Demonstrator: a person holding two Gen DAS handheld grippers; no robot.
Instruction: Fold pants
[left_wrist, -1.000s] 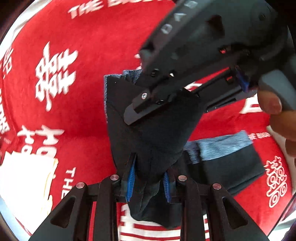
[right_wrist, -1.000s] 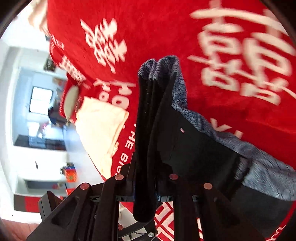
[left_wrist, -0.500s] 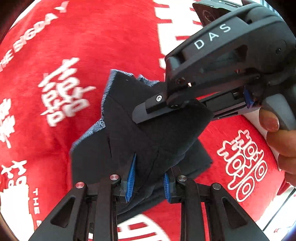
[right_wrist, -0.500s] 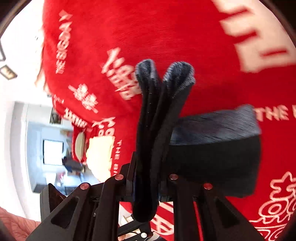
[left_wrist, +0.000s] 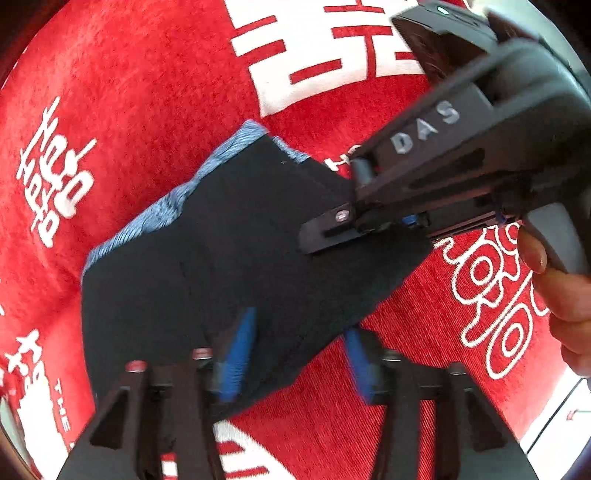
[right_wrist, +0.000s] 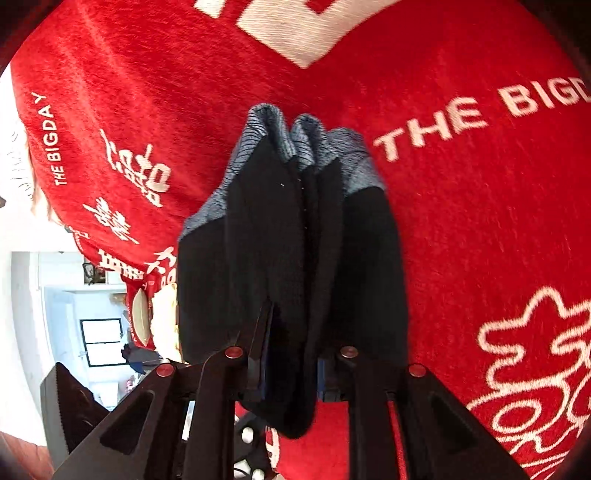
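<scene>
The black pants (left_wrist: 229, 258) with a blue-grey waistband (left_wrist: 192, 192) are folded into a thick bundle over the red cloth (left_wrist: 140, 92). My left gripper (left_wrist: 299, 358) has its blue pads wide apart, the bundle's edge lying between them, so it is open. My right gripper (right_wrist: 291, 365) is shut on the pants (right_wrist: 295, 258), pinching several layers that stand up between its fingers; the waistband (right_wrist: 280, 133) is at the far end. The right gripper also shows in the left wrist view (left_wrist: 369, 225), clamped on the bundle's right corner.
The red cloth with white characters and "THE BIGDAY" lettering (right_wrist: 443, 122) covers the whole surface. A cream folded garment (right_wrist: 166, 325) lies at the cloth's far left edge. A room with a window (right_wrist: 99, 339) shows beyond that edge. A hand (left_wrist: 554, 280) holds the right gripper.
My left gripper's jaws have spread apart and let go of the pants. The bundle has been carried across the cloth to a new spot. The right gripper still holds it.
</scene>
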